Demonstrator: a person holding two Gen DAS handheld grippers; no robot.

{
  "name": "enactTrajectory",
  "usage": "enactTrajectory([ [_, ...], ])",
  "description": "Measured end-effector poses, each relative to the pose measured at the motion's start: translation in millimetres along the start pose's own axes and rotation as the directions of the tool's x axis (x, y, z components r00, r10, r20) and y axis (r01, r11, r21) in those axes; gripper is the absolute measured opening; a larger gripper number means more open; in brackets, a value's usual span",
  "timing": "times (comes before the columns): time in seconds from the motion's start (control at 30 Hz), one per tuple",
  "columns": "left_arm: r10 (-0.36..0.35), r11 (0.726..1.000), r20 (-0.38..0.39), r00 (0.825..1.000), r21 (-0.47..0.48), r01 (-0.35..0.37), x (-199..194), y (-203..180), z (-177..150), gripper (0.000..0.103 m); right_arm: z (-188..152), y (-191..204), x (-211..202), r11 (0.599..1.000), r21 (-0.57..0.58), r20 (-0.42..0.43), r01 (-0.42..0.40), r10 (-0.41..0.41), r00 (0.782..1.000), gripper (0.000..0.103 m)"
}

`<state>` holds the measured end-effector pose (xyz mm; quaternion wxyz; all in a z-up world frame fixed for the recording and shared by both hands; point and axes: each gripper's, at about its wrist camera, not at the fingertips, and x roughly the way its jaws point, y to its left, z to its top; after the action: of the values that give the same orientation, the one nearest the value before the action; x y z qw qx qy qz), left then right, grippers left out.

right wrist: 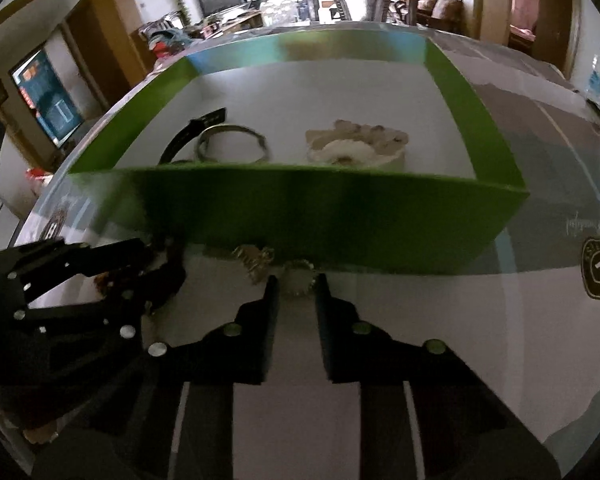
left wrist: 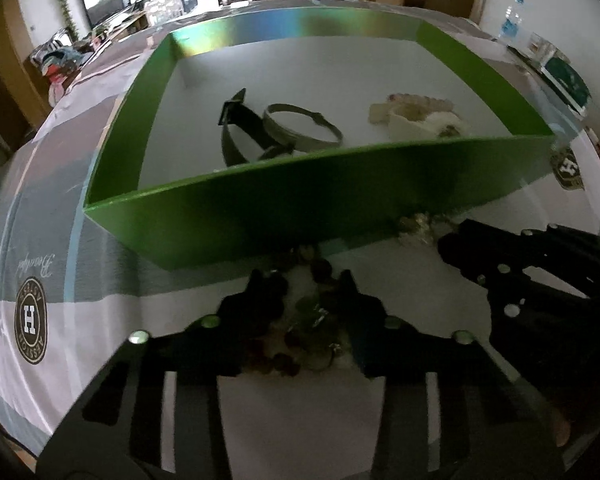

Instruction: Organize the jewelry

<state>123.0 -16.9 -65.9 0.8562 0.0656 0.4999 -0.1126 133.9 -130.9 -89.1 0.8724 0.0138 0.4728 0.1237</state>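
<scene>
The left tool (left wrist: 306, 280) pinches the dark beaded bracelet (left wrist: 300, 336) on the counter (right wrist: 420, 320); the right tool (right wrist: 296, 284) nips a small silvery trinket (right wrist: 298, 276). Both should lift high over the green cardboard box (left wrist: 300, 208) wall

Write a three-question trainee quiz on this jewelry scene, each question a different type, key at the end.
1. True or false: the metal bangle lies inside the green box.
2. Multiple choice: the dark bead bracelet between the left gripper's fingers lies A) in the box, B) on the table in front of the box, C) on a chair.
3. Fill in: the right gripper reaches for a small ____ piece beside the box's near wall.

Key: 1 true; 2 B; 3 silvery.
</scene>
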Motion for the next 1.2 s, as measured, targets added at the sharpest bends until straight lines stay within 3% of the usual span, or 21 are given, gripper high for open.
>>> enactTrajectory([
  [0.33, -0.037, 0.996, -0.022, 0.999, 0.075, 0.039, -22.1, -16.2, -38.2, 0.036, -32.4, 10.7, -24.3, 0.996, -0.089, -0.015, 0.019, -0.020, 1.000, 0.022],
  [0.37, -0.040, 0.996, -0.018, 0.999, 0.083, 0.042, -25.6, -20.1, -42.3, 0.038, -33.6, 10.1, -26.2, 0.996, -0.086, -0.006, 0.024, -0.025, 1.000, 0.025],
  [0.43, -0.032, 0.996, 0.009, 0.999, 0.086, 0.031, -33.0, -21.7, -47.1, 0.043, -34.2, 3.2, -33.6, 0.997, -0.057, 0.040, 0.058, -0.056, 0.998, 0.044],
  [0.57, 0.002, 0.999, 0.070, 0.998, 0.054, -0.006, -44.1, -16.5, -42.4, 0.062, -30.6, -6.5, -38.2, 0.997, -0.009, 0.061, 0.071, -0.070, 0.996, 0.049],
  [0.87, 0.020, 0.996, 0.026, 0.999, -0.087, -0.018, -15.5, 6.0, -16.6, 0.061, -28.8, -9.8, -19.3, 0.998, 0.003, 0.054, 0.067, -0.067, 0.996, 0.051],
  [1.13, 0.005, 1.000, 0.026, 1.000, -0.026, -0.004, -12.1, -10.1, -26.2, 0.059, -32.7, -6.8, -19.6, 0.996, -0.022, 0.055, 0.090, -0.089, 0.994, 0.054],
  [1.2, 0.029, 1.000, 0.037, 0.999, -0.005, -0.029, -15.2, -16.2, -30.0, 0.059, -33.9, -8.6, -21.0, 0.996, -0.024, 0.058, 0.086, -0.084, 0.995, 0.056],
])
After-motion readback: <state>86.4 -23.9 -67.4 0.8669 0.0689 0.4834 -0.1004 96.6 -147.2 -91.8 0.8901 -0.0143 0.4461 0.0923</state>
